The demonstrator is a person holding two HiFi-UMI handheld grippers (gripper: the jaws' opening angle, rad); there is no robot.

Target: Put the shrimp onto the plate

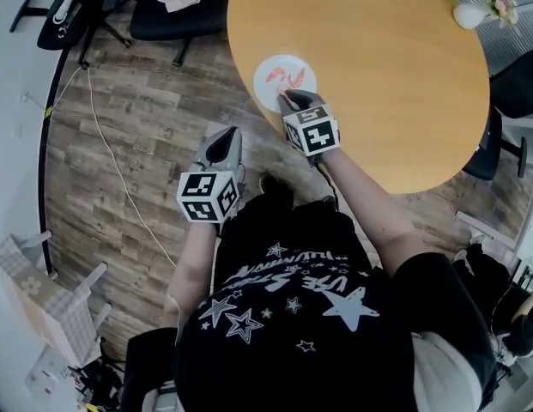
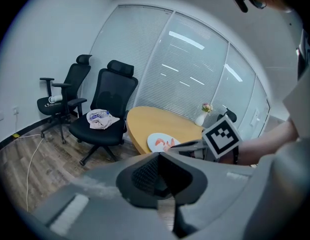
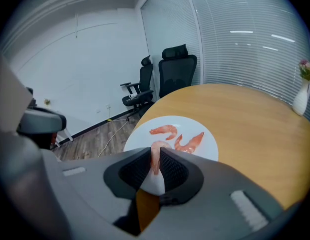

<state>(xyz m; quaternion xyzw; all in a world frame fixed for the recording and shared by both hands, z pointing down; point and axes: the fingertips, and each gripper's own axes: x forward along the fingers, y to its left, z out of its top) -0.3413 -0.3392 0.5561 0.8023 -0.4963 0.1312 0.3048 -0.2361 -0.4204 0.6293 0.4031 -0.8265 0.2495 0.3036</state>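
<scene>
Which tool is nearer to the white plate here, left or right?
Right. The right tool sits at the plate's near edge, shut on a shrimp; the left tool hangs over the wooden floor, off the table.

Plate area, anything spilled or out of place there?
Nothing spilled: two shrimp lie on the plate, and a third shrimp is pinched in the right gripper. The plate does sit close to the table edge.

Head view looks steeply down, gripper views level along their jaws; all 3 share the plate [image 1: 266, 91].
</scene>
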